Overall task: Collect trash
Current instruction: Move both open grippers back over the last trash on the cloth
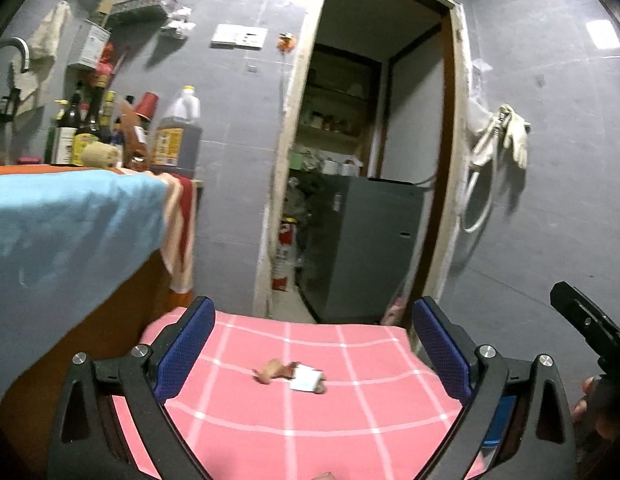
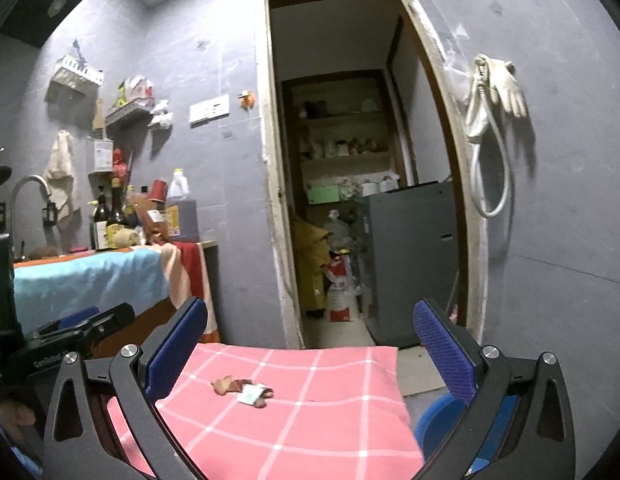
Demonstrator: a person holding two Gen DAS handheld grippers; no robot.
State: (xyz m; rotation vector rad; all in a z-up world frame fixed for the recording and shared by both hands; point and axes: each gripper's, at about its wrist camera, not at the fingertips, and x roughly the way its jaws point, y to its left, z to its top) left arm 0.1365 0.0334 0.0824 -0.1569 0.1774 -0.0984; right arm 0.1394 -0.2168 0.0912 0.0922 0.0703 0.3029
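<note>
**Trash sitting mid-cloth, both grippers released**

Pink checked cloth [image 1: 350, 408] is covering the surface; counter [image 1: 69, 200] standing off its left edge. Left gripper [image 1: 310, 344] and right gripper [image 2: 310, 344] are both hovering spread wide, holding nothing. Trash [image 1: 293, 376] is lying near the cloth's middle: brown scraps plus a small white wrapper. Probably light, crumply, flimsy, so pinching the clump across the wrapper looks best.

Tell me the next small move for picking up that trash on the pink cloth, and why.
Probably lower the left gripper toward the scraps: its jaws are open and empty, and the scraps lie loose on the pink checked cloth, centred between them.
</note>
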